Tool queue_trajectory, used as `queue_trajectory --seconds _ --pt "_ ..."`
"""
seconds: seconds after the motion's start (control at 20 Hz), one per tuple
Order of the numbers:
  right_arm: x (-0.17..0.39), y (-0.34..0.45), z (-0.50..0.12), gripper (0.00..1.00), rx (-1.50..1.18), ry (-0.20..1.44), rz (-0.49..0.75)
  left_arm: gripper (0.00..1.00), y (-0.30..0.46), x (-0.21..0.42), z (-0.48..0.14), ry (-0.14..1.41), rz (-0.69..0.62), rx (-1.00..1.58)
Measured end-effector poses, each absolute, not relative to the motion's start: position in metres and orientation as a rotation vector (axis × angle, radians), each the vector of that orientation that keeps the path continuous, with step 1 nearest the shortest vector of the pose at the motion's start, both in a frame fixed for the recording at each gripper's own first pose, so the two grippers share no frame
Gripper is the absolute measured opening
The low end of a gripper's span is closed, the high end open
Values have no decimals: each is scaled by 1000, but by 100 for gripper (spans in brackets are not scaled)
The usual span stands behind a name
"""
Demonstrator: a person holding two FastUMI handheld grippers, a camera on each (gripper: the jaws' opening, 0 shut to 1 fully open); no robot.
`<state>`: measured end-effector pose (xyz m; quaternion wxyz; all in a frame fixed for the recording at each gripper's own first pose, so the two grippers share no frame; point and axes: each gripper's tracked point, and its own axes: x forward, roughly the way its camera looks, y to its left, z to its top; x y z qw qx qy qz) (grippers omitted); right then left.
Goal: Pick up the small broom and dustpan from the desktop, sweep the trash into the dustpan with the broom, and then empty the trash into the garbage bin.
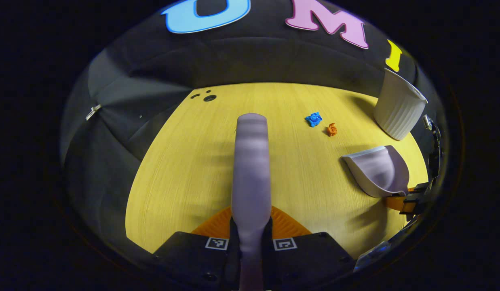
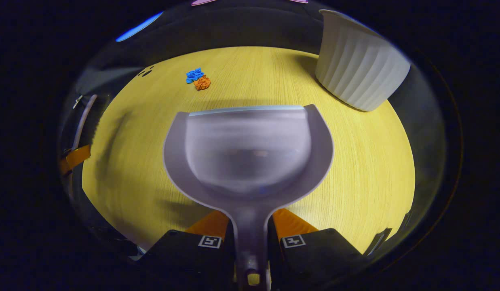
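Left gripper [image 1: 250, 238] is clamped on the broom [image 1: 251, 169], which points to 12 o'clock over the desk [image 1: 185, 161]. Right gripper [image 2: 250, 242] is clamped on the dustpan [image 2: 247, 153] handle, pan mouth toward 12. Blue scrap [image 2: 194, 74] and orange scrap [image 2: 202, 83] touch at 11; the bin [image 2: 357, 64] stands at 1

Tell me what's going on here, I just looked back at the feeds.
Both tools are loaded. The left tool is shut on the broom, and the right tool is shut on the dustpan's handle. No sweeping yet: the blue paper scrap and orange paper scrap lie together on the yellow desktop, ahead of the empty pan. The white ribbed garbage bin stands at the desk's far right corner.
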<state>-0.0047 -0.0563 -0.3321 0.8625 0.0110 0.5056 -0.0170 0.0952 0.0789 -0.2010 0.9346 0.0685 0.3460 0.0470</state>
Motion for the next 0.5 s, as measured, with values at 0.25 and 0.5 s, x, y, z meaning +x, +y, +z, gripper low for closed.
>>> queue_trajectory --seconds 0.25,0.5 --pt "-6 -63 -332 37 -7 1077 73 26 47 153 -194 748 -1 162" --pt "-17 -91 -324 37 -94 1080 158 26 28 226 -194 804 -55 246"
